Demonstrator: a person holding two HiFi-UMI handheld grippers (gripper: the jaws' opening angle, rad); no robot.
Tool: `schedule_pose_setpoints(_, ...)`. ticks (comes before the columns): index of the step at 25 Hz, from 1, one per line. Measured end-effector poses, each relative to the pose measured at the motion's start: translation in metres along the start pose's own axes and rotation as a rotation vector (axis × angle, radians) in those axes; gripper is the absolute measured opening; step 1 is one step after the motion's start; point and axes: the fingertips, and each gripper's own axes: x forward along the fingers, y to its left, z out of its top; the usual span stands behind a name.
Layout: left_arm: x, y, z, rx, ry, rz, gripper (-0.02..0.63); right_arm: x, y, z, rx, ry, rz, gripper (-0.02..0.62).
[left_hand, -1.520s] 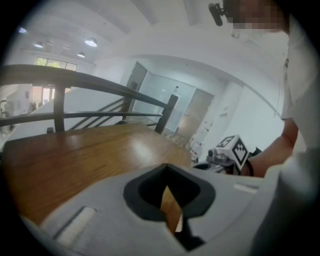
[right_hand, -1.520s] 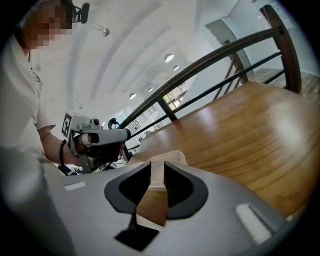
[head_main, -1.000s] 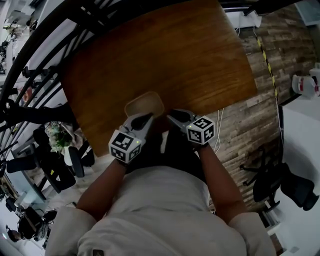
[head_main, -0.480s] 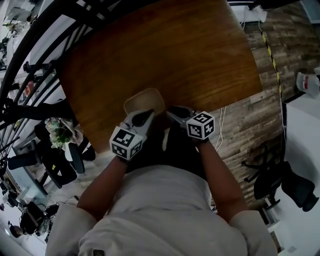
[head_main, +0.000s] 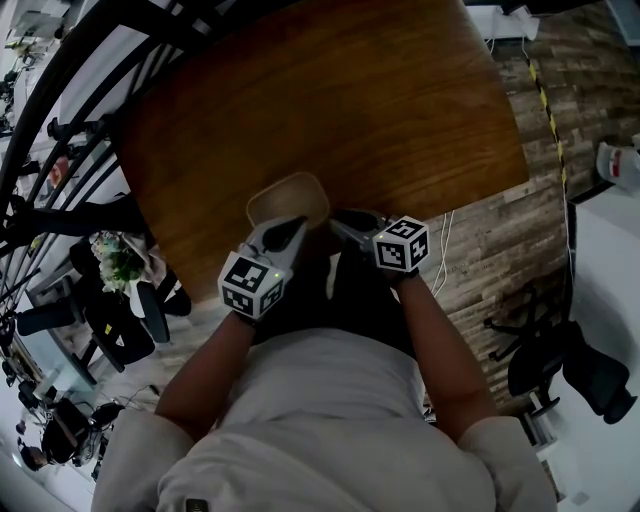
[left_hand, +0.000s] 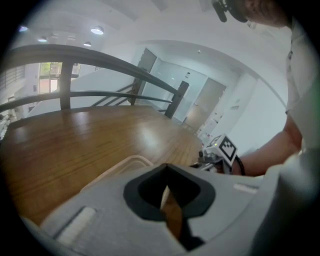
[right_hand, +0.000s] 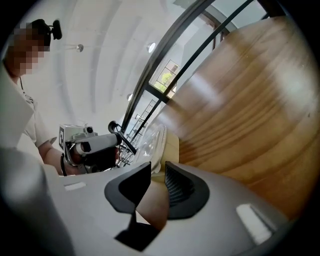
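Note:
A shallow beige tray (head_main: 285, 198) with a clear lid (right_hand: 152, 142) lies near the front edge of a wooden table (head_main: 330, 110). My right gripper (head_main: 340, 222) is at the tray's near right corner. In the right gripper view its jaws (right_hand: 157, 172) stand a narrow gap apart with the tray's beige rim (right_hand: 170, 147) between them. My left gripper (head_main: 290, 228) sits at the tray's near edge. In the left gripper view its jaws (left_hand: 166, 172) meet at the tips, and the tray's rim (left_hand: 117, 167) shows just left of them.
A dark metal railing (head_main: 60, 80) runs along the table's far and left sides. Brick-patterned floor (head_main: 500, 240) lies to the right, with a black office chair (head_main: 560, 370) farther off. The person's torso and forearms fill the lower head view.
Both grippers have stayed at the tray's near edge. The right gripper has rolled, so the table now looks steeply tilted in its view. More of the tray shows in the left gripper view.

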Motion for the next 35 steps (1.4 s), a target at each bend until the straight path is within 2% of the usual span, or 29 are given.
schedule_pose_setpoints(12,0.004,0.003,-0.003,0.015,0.013,0.006,0.003,0.002,-0.003,0.0,-0.006,0.011,0.011,0.02)
schedule_pose_setpoints(21,-0.003,-0.001,-0.001,0.021,0.007,0.012,0.003,-0.002,0.011,0.006,-0.014,-0.008,0.035,0.008)
schedule_pose_setpoints(30,-0.046,0.002,0.015,-0.024,-0.06,0.029,0.003,-0.001,0.071,0.023,-0.08,-0.016,0.105,0.006)
schedule_pose_setpoints(35,-0.079,0.004,0.033,-0.002,-0.103,0.039,0.003,0.007,0.117,0.033,-0.13,-0.029,0.152,0.006)
